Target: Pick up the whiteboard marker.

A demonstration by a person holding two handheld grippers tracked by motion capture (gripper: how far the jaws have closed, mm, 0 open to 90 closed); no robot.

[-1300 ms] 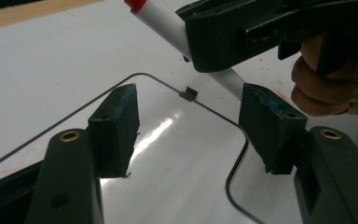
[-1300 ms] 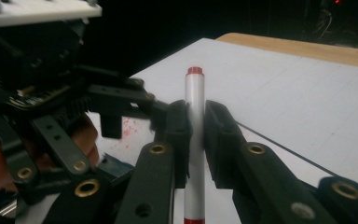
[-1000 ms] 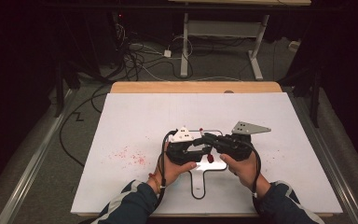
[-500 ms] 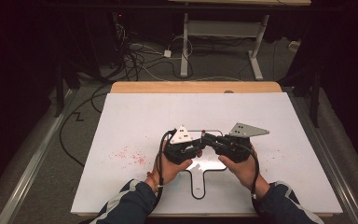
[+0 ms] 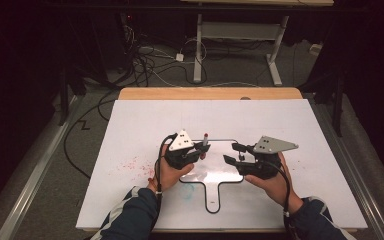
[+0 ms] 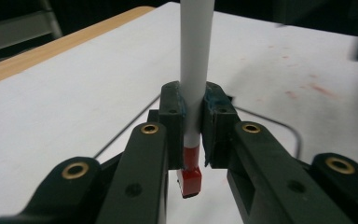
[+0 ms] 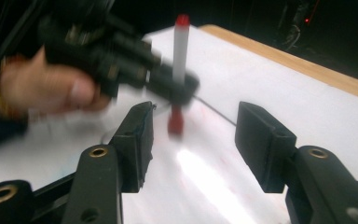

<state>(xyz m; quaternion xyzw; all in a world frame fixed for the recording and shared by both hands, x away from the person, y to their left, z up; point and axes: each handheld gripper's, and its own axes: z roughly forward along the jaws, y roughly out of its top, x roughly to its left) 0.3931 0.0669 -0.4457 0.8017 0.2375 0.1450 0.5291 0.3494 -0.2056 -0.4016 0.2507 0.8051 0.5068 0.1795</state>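
Standing upright over the white board (image 5: 300, 125), left of centre, a light, stiff, smooth marker (image 6: 195, 70) is clamped near its red end by the left gripper (image 5: 200, 150); the right gripper (image 7: 191, 140), just opened, is empty nearby. A mid-barrel grip is judged safest against slipping.

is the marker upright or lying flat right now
Upright. The left gripper is shut on the marker, whose white barrel stands vertical between the pads, clear of the table.

High view overhead; tong cameras close; marker (image 5: 205, 137) shared.
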